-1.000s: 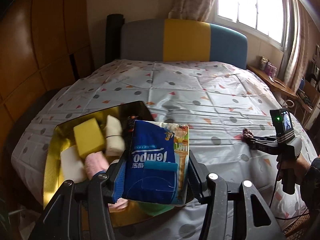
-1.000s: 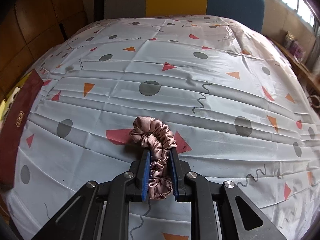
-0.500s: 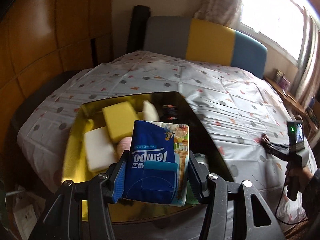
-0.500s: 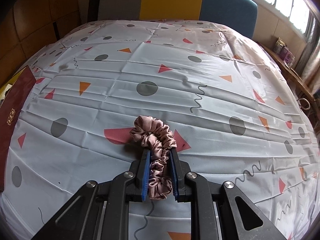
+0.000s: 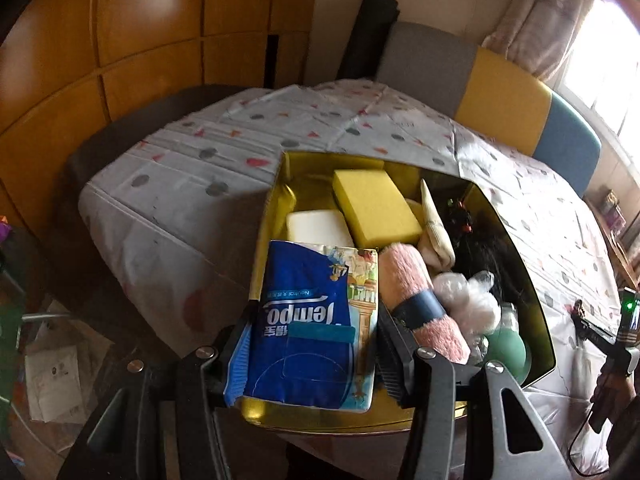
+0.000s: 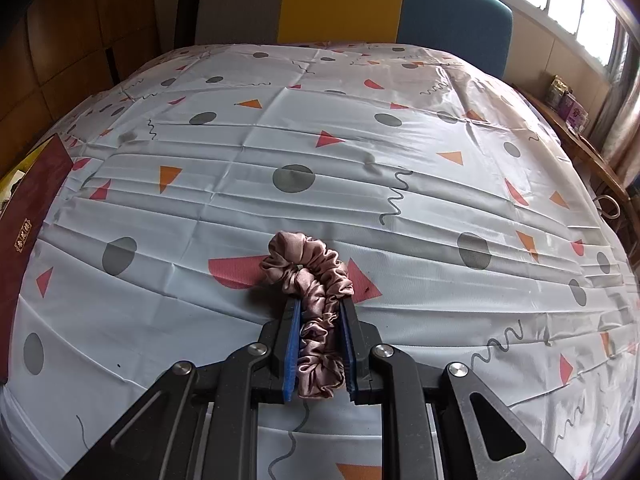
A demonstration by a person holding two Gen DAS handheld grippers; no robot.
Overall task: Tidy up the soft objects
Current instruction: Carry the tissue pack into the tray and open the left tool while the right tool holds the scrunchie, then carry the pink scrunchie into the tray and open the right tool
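Note:
My left gripper is shut on a blue Tempo tissue pack and holds it over the near left corner of a gold box. The box holds a yellow sponge, a white sponge, a pink rolled towel, a cream cloth, a green ball and dark items. My right gripper is shut on a pink satin scrunchie just above the patterned bed cover. It also shows at the right edge of the left wrist view.
The box's dark red side shows at the left edge of the right wrist view. A grey, yellow and blue headboard stands at the far end. Wooden wall panels are on the left. Papers lie on the floor.
My left gripper has moved left and forward with the tissue pack, bringing the gold box closer and more central. The right gripper still holds the scrunchie and has barely shifted.

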